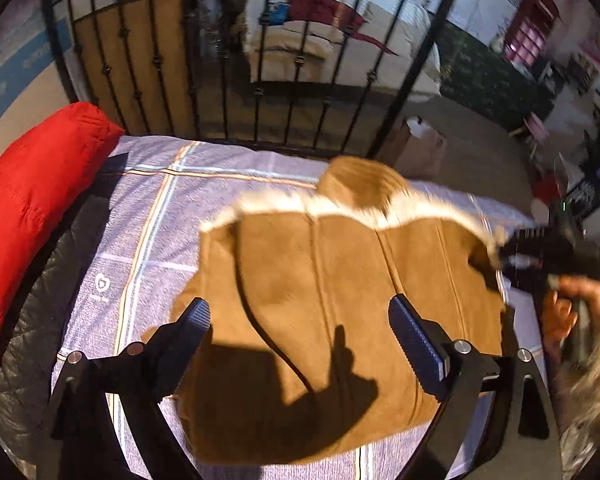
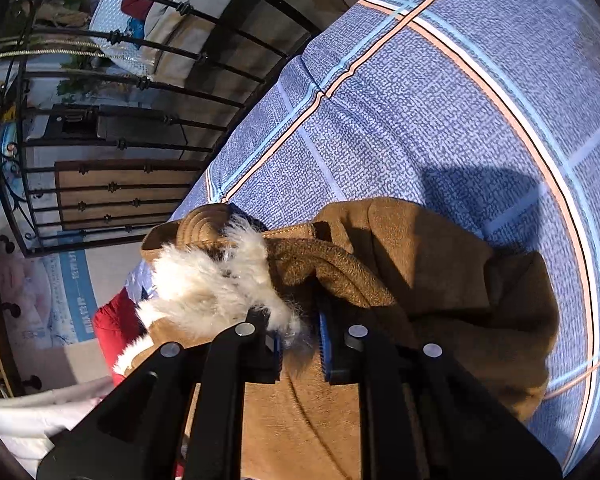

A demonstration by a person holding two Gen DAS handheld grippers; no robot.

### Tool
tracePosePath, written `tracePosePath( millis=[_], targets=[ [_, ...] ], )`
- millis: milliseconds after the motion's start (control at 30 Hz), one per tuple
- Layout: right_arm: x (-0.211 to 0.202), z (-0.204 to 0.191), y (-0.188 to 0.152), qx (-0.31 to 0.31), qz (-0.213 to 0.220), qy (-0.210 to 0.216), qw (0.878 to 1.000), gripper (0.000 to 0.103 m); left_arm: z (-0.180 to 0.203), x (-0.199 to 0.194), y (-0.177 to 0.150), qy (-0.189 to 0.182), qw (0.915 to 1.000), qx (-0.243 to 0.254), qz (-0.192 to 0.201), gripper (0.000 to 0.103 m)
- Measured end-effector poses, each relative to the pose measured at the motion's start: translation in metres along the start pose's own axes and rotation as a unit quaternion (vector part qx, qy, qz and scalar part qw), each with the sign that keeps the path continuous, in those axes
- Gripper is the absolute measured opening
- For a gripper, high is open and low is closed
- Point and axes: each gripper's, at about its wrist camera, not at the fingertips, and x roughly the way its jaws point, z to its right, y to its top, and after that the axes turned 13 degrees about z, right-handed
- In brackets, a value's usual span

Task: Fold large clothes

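A bed (image 1: 148,216) covered in a blue-grey sheet with pale and orange check lines fills most of both views, in strong sunlight. At its far end stands a black iron bedframe (image 1: 260,92) with upright bars and a wooden panel. On the middle of the bed lies a tan suede coat (image 1: 324,300) with a cream fur trim (image 1: 292,204) along its far edge and a tan collar folded above the trim; the coat is partly folded and lies mostly flat, with dark shadows of the grippers falling across its near part. Along the left edge of the bed lies a red jacket (image 1: 32,200), and just beside it, nearer, a black quilted jacket (image 1: 40,320). The left gripper (image 1: 300,320) is above the near part of the coat with its jaws spread wide and nothing between them. The right gripper (image 2: 300,340) is at the coat's right side near the fur trim; its jaws are narrowly apart, with fur and a fold of suede between the blue pads (image 2: 325,344), but whether they press on the cloth cannot be told. In the left wrist view a hand (image 1: 572,312) grips that gripper's handle at the right edge. Beyond the bedframe, a cardboard box (image 1: 416,148) sits on the floor.
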Motion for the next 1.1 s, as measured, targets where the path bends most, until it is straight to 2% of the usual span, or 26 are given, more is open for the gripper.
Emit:
tracePosePath(
  millis=[33,100,133,167,233,300,367,467,533,567,667,733,800,833,867,933,967,1000,1067,1100],
  targets=[
    [-0.006,-0.001,0.0,0.005,-0.002,0.01,1.0,0.024,0.011,-0.001,-0.013,0.001,1.0,0.006,-0.004,0.089],
    [-0.016,-0.002,0.002,0.015,0.005,0.037,0.999,0.046,0.029,0.0,-0.036,-0.003,0.9998,0.008,-0.02,0.089],
    [-0.025,-0.002,0.007,0.013,0.021,0.044,0.999,0.07,0.034,-0.001,-0.046,-0.001,0.9996,0.012,-0.024,0.089],
    [-0.035,-0.002,0.012,0.003,0.043,0.03,0.999,0.079,0.038,0.002,-0.053,0.005,0.9994,0.016,-0.029,0.089],
    [-0.053,-0.003,0.022,-0.032,0.079,-0.02,0.996,0.079,0.045,0.006,-0.061,0.011,0.9989,0.026,-0.037,0.089],
    [-0.068,-0.011,0.024,-0.062,0.083,-0.01,0.995,0.079,0.046,0.008,-0.062,0.014,0.9986,0.035,-0.037,0.089],
    [-0.078,-0.03,0.014,-0.135,0.085,-0.014,0.987,0.079,0.044,0.012,-0.059,0.021,0.9982,0.042,-0.036,0.089],
    [-0.087,-0.065,-0.037,-0.281,0.079,-0.03,0.956,0.079,0.038,0.016,-0.053,0.032,0.9984,0.029,-0.037,0.089],
    [-0.092,-0.081,-0.084,-0.365,0.071,-0.019,0.928,0.079,0.035,0.01,-0.048,0.033,0.999,0.017,-0.024,0.089],
    [-0.096,-0.087,-0.112,-0.408,0.08,-0.015,0.909,0.079,0.034,0.005,-0.046,0.031,0.9993,0.015,-0.014,0.089],
    [-0.093,-0.087,-0.171,-0.491,0.078,-0.012,0.868,0.083,0.038,0.0,-0.047,0.021,0.9995,0.024,-0.007,0.089],
    [-0.078,-0.082,-0.194,-0.519,0.056,-0.028,0.852,0.083,0.04,0.007,-0.053,0.024,0.999,0.035,-0.017,0.089],
    [-0.059,-0.071,-0.2,-0.521,0.034,-0.07,0.85,0.083,0.038,0.018,-0.056,0.028,0.9987,0.031,-0.028,0.089],
    [-0.052,-0.067,-0.196,-0.512,0.026,-0.082,0.855,0.083,0.037,0.023,-0.056,0.028,0.9988,0.026,-0.031,0.089],
    [-0.044,-0.062,-0.188,-0.496,0.014,-0.095,0.863,0.083,0.036,0.028,-0.056,0.027,0.9988,0.022,-0.035,0.089],
    [-0.032,-0.055,-0.172,-0.46,-0.011,-0.092,0.883,0.084,0.035,0.048,-0.056,0.024,0.9975,0.024,-0.061,0.091],
    [-0.028,-0.054,-0.167,-0.45,-0.017,-0.092,0.888,0.085,0.034,0.057,-0.055,0.028,0.9969,0.027,-0.068,0.093],
    [-0.023,-0.056,-0.163,-0.45,-0.02,-0.098,0.887,0.087,0.034,0.065,-0.053,0.031,0.9965,0.03,-0.072,0.097],
    [-0.008,-0.059,-0.157,-0.461,-0.033,-0.119,0.879,0.096,0.033,0.085,-0.047,0.044,0.994,0.035,-0.094,0.098],
    [0.0,-0.059,-0.154,-0.459,-0.043,-0.126,0.879,0.098,0.029,0.095,-0.045,0.048,0.9926,0.024,-0.109,0.098]
  ],
)
